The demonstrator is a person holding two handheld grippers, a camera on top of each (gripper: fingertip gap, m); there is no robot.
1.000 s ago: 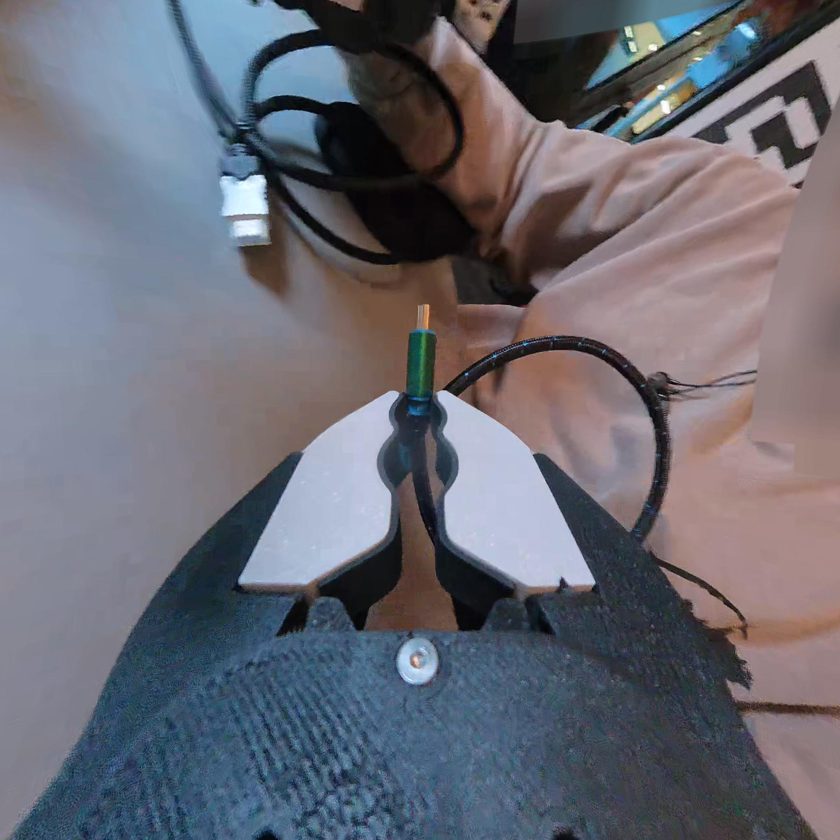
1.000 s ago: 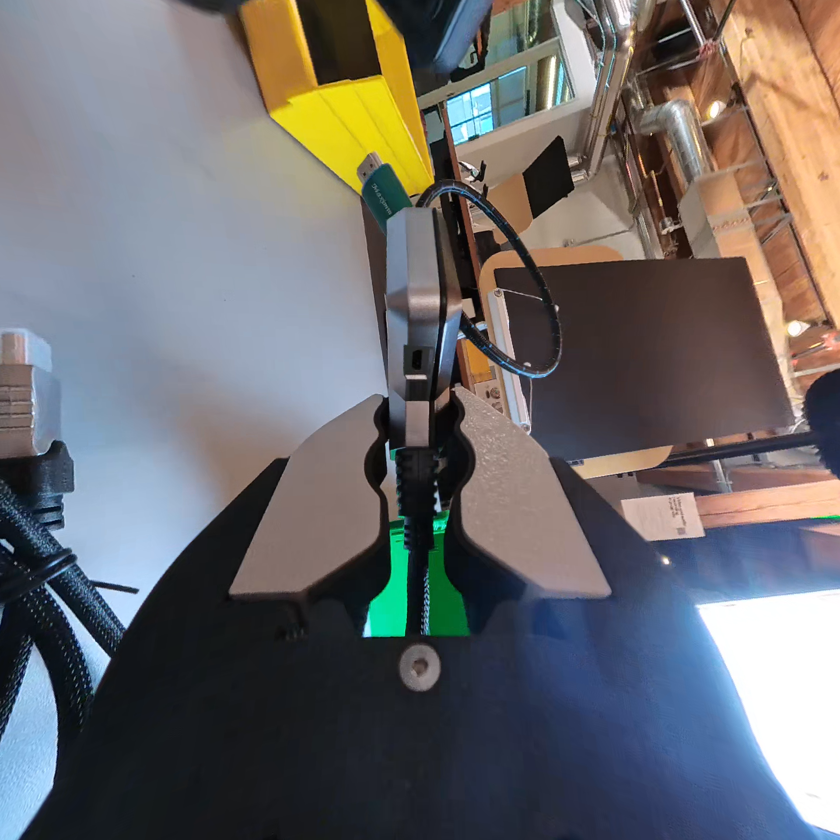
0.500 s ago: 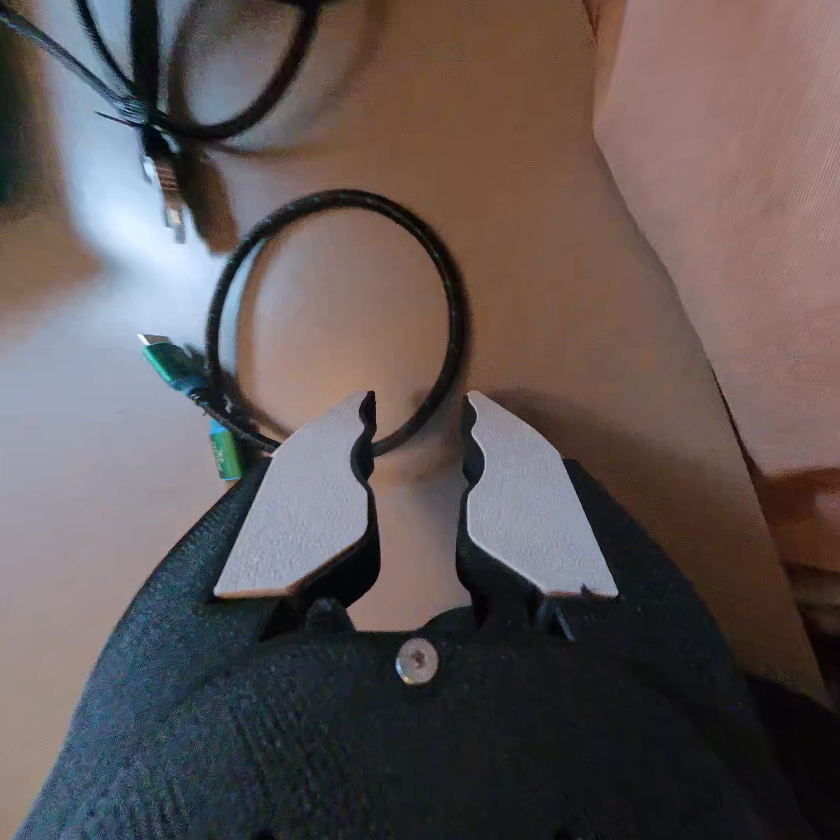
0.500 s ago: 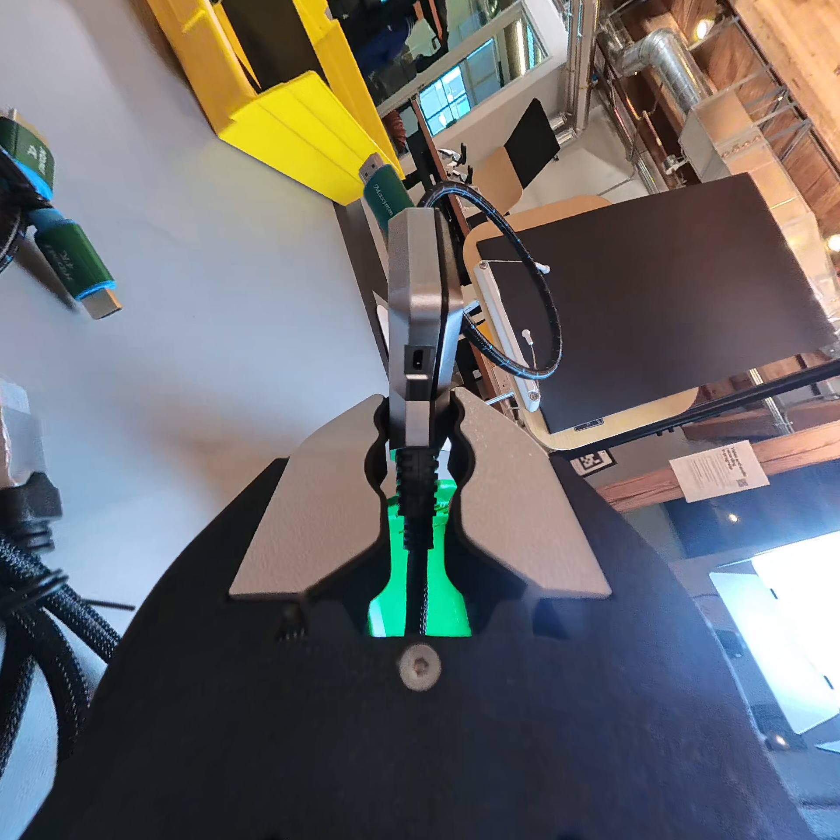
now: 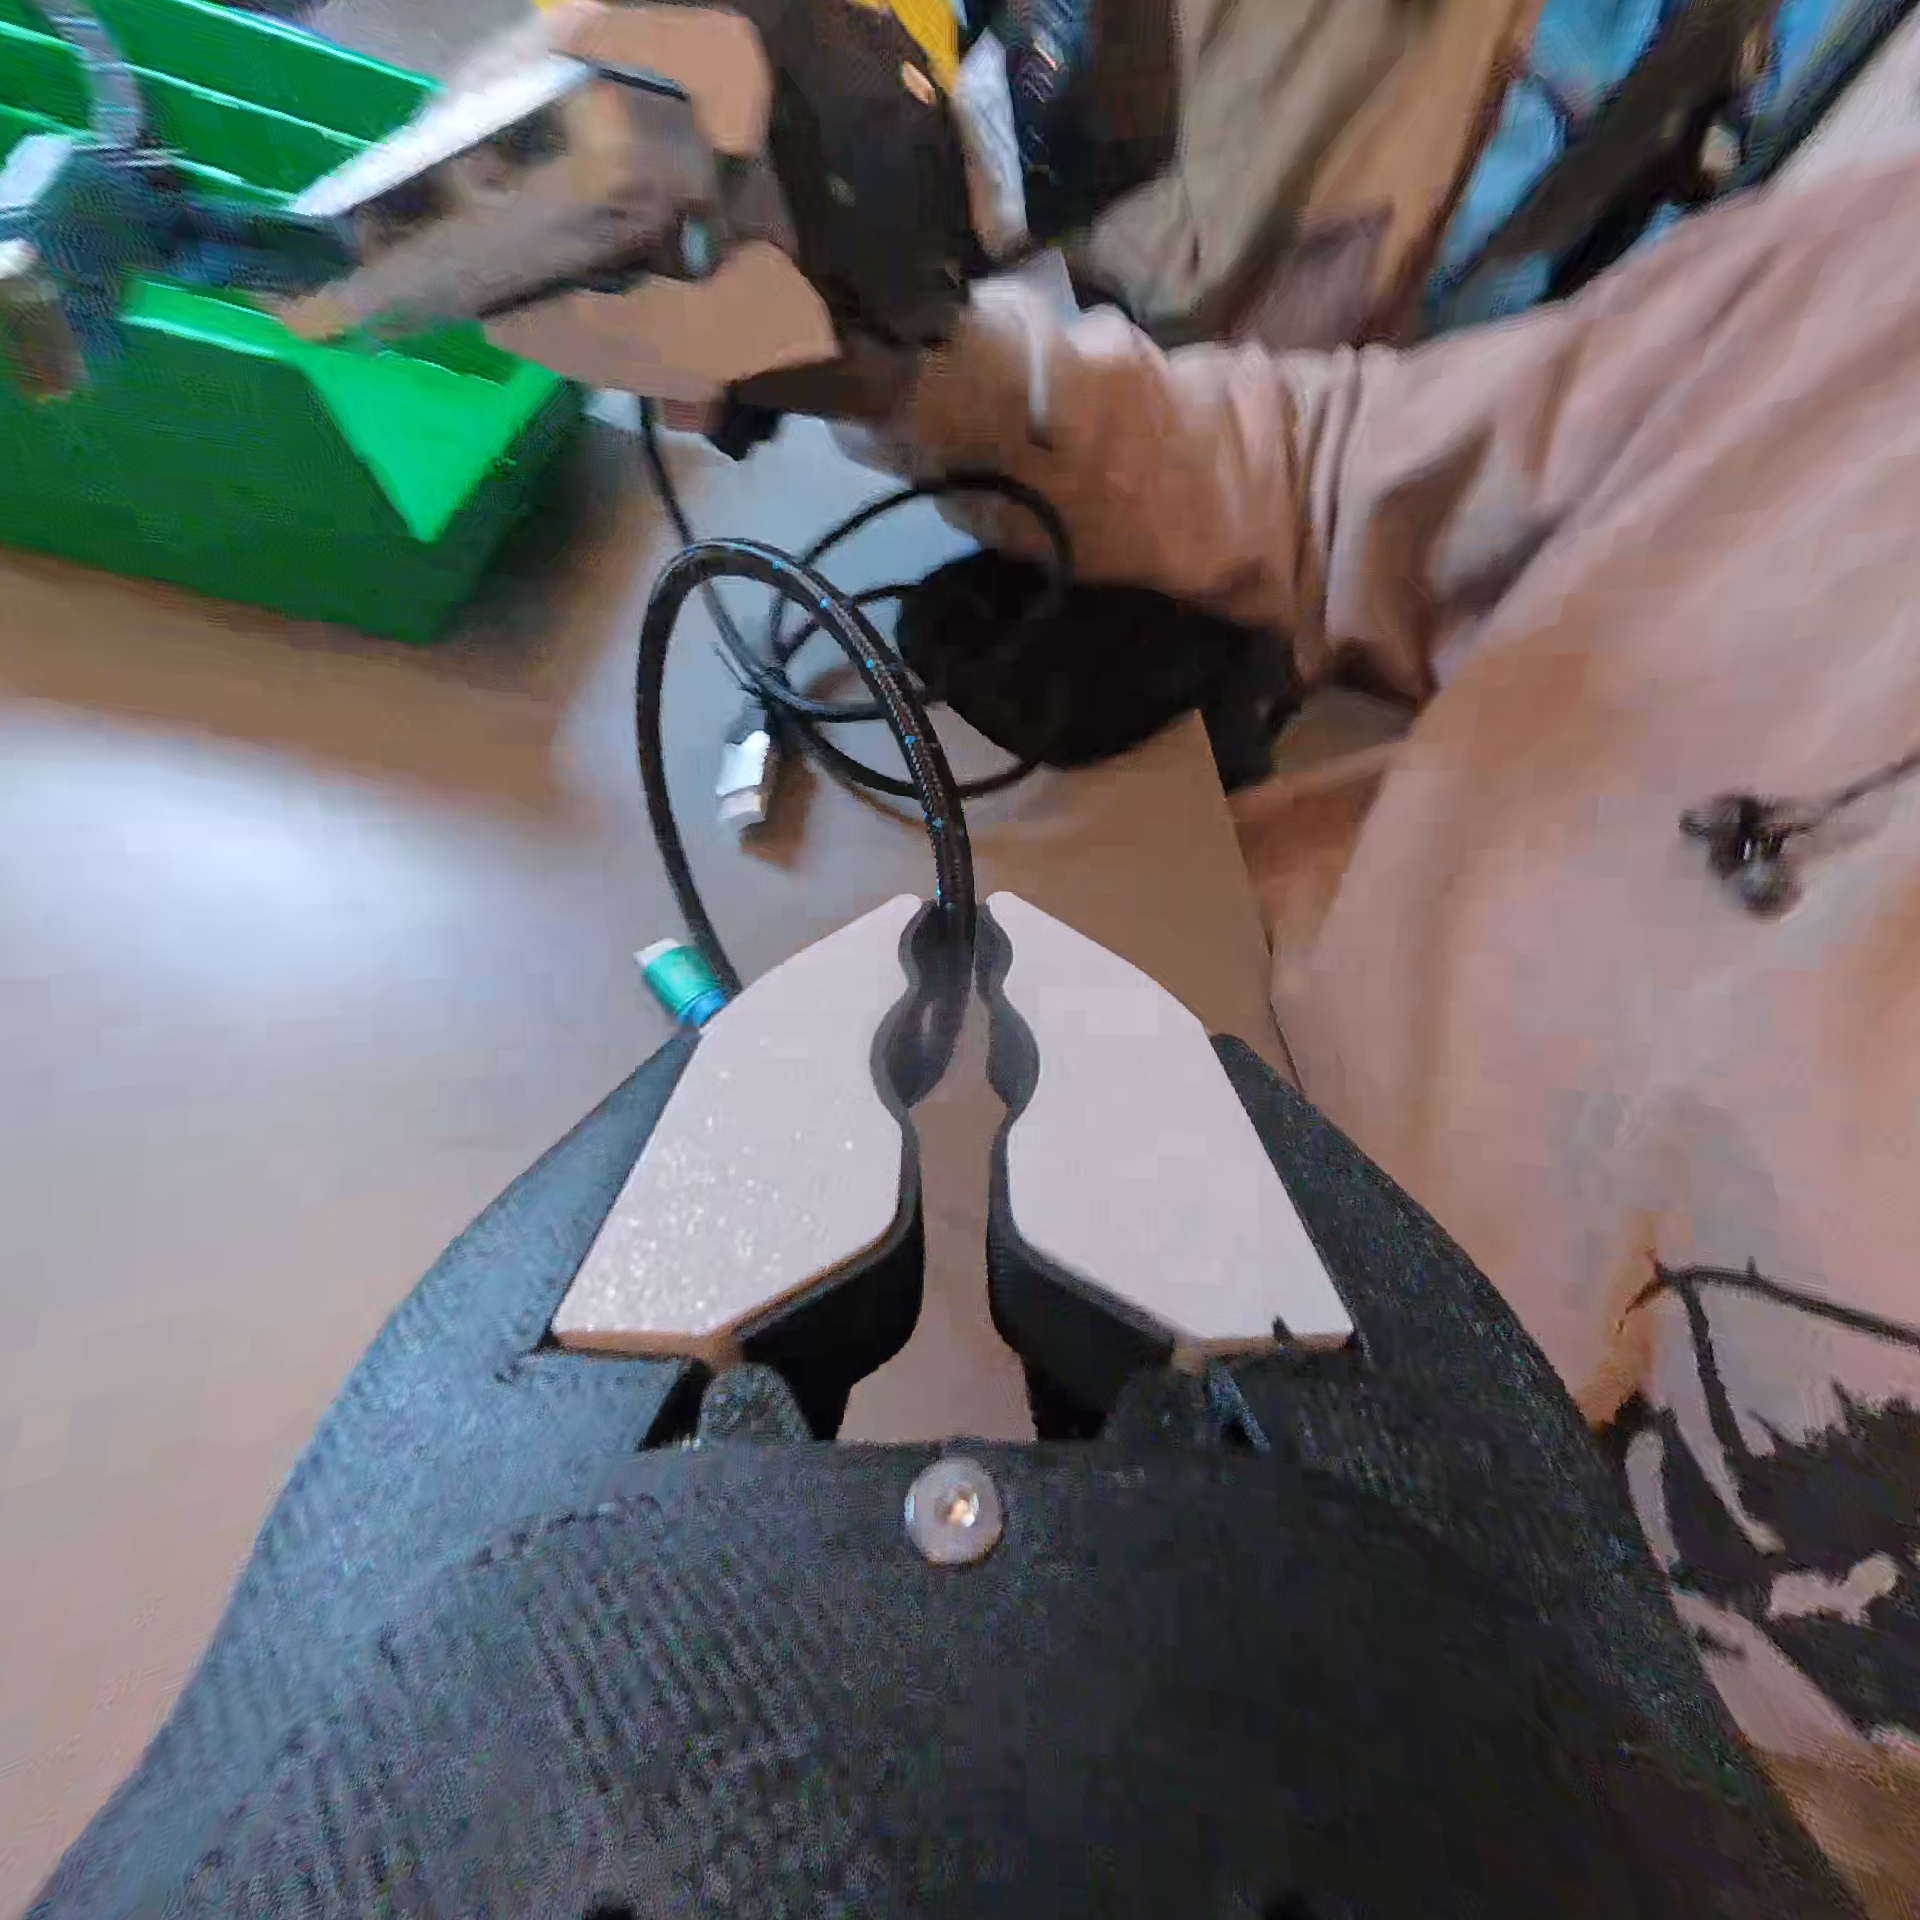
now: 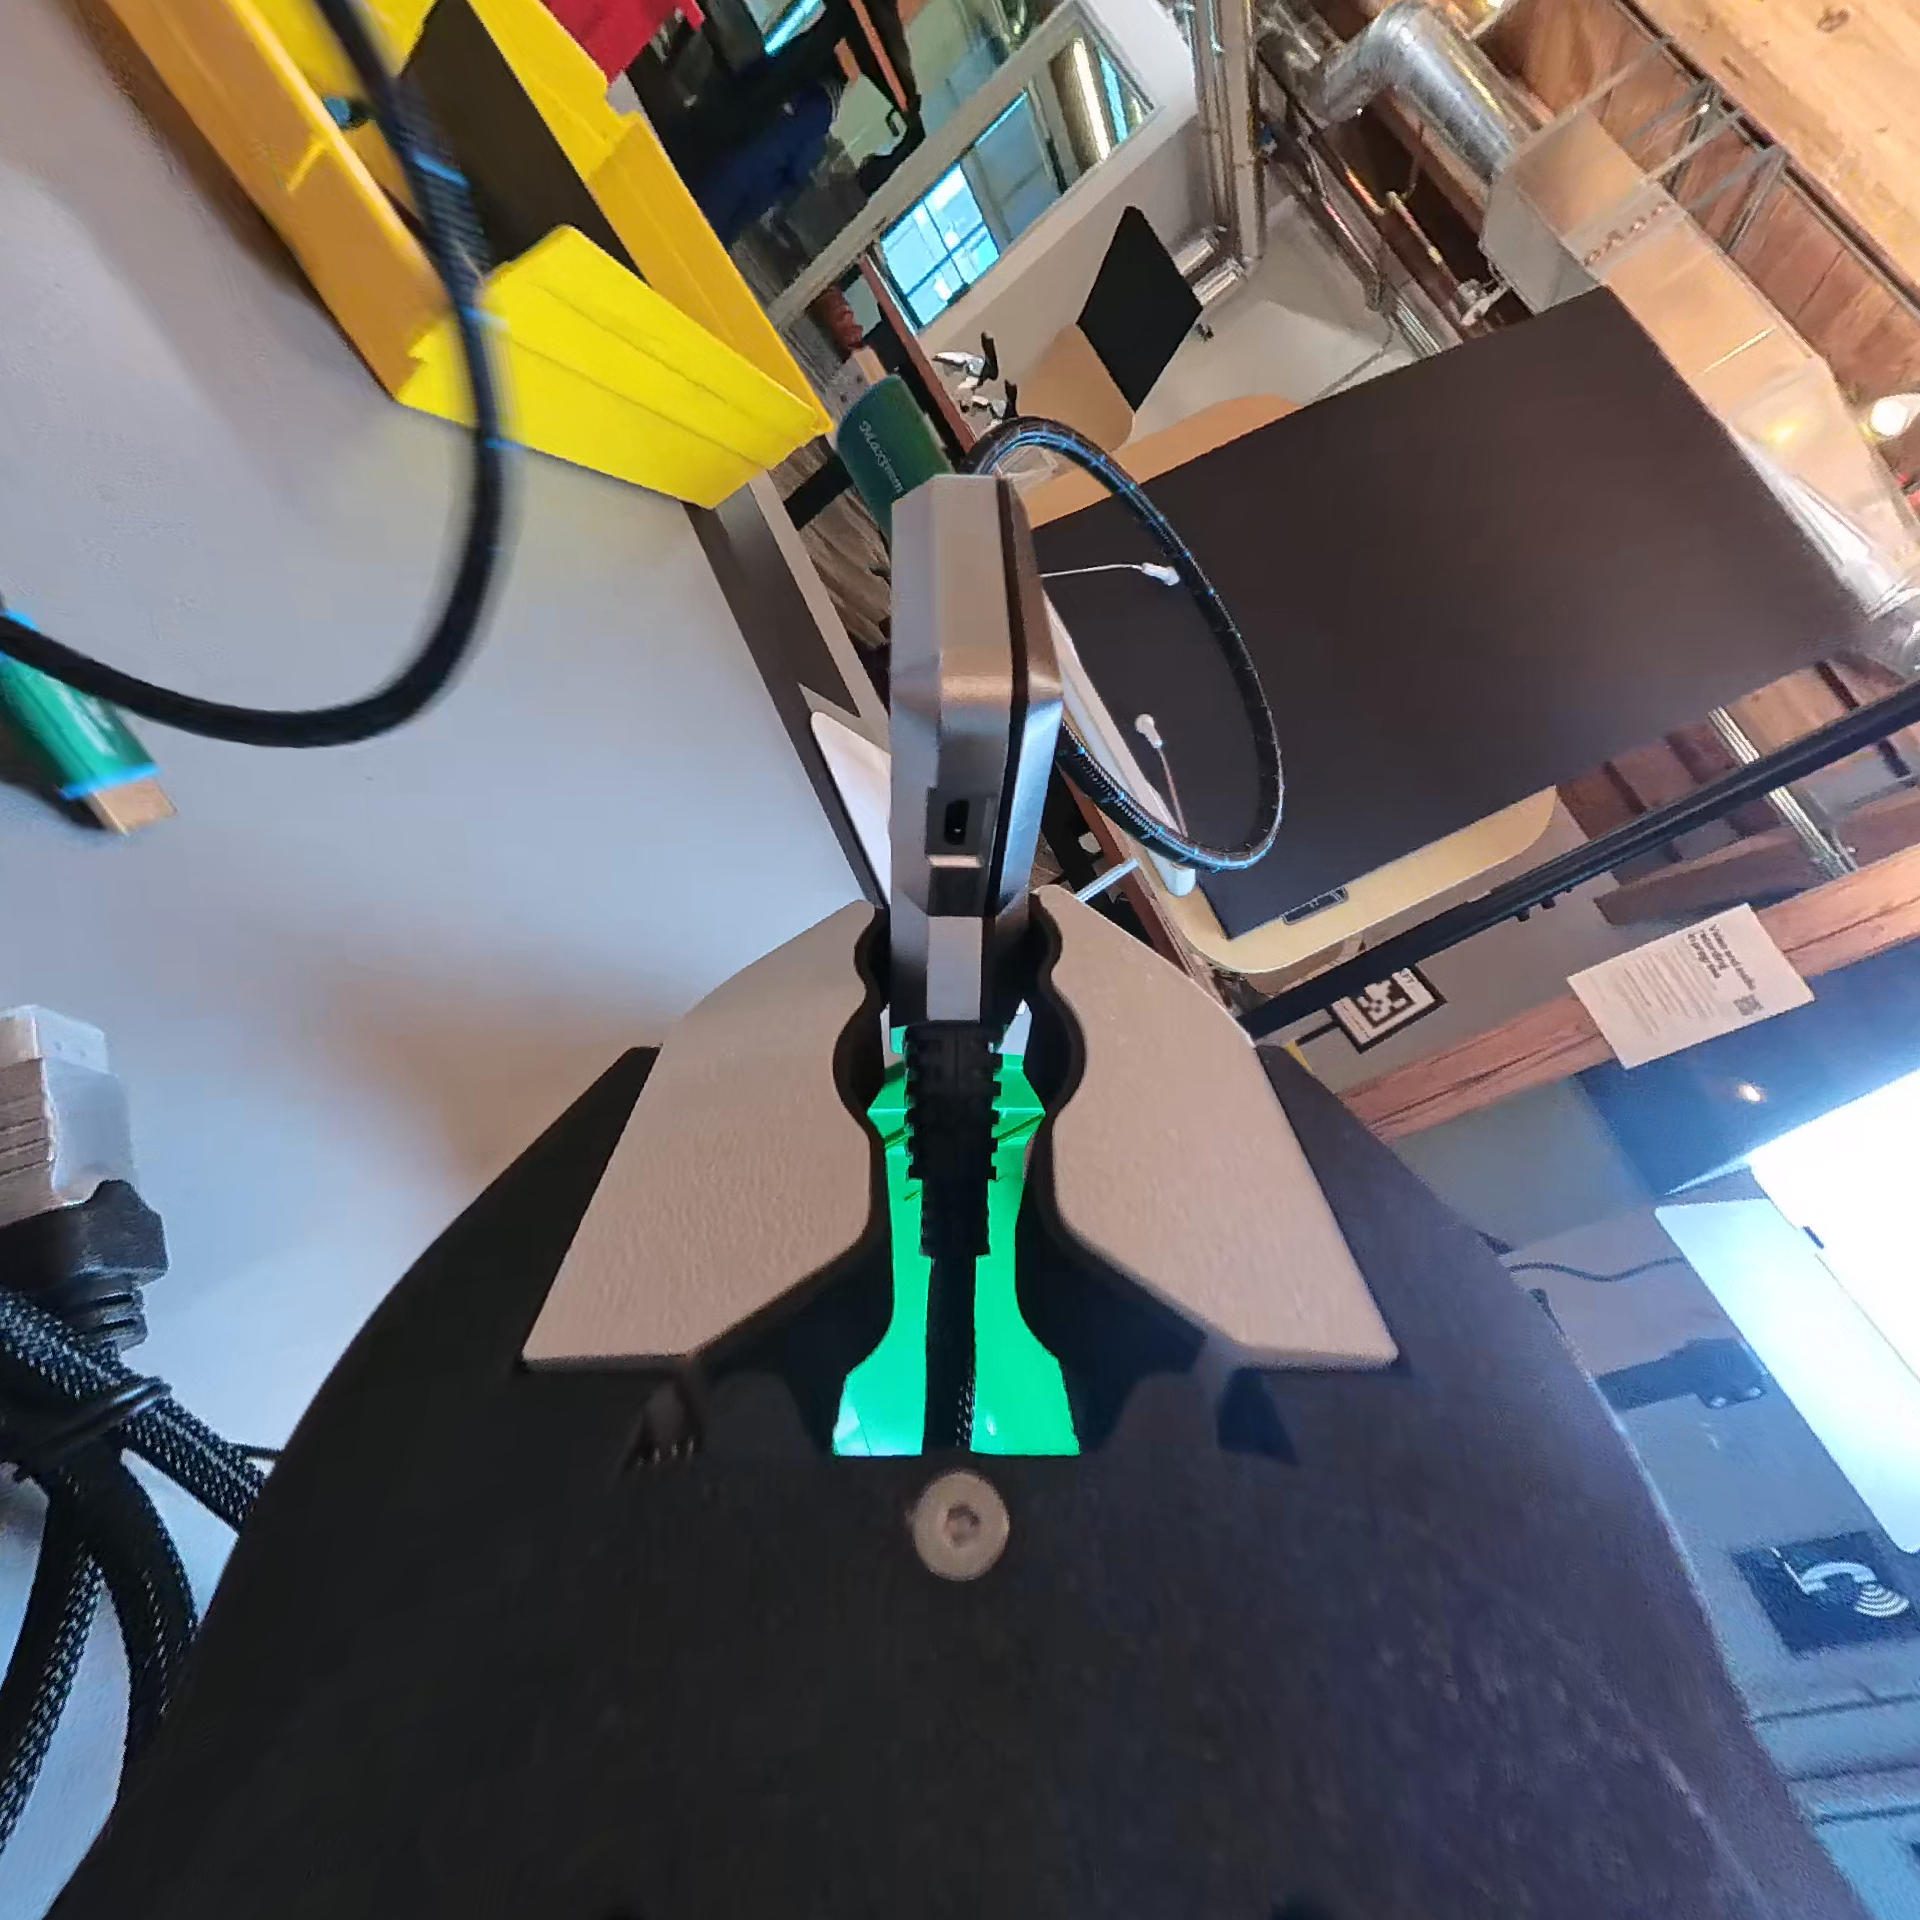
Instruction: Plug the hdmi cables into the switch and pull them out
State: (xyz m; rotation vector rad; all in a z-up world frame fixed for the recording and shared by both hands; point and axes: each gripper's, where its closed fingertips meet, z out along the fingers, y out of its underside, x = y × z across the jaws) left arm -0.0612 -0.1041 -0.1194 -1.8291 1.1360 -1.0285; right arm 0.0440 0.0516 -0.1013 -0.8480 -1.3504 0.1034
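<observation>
While the right gripper clamps the grey switch upright, the left gripper is pinched on the braided cable, whose green plug trails low to its left, pointing away from the switch.

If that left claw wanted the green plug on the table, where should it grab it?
Probably the green plug by its flat green shell, not the metal tip, coming from its cable end. The left gripper now pinches only the braided cable partway along its loop.
</observation>
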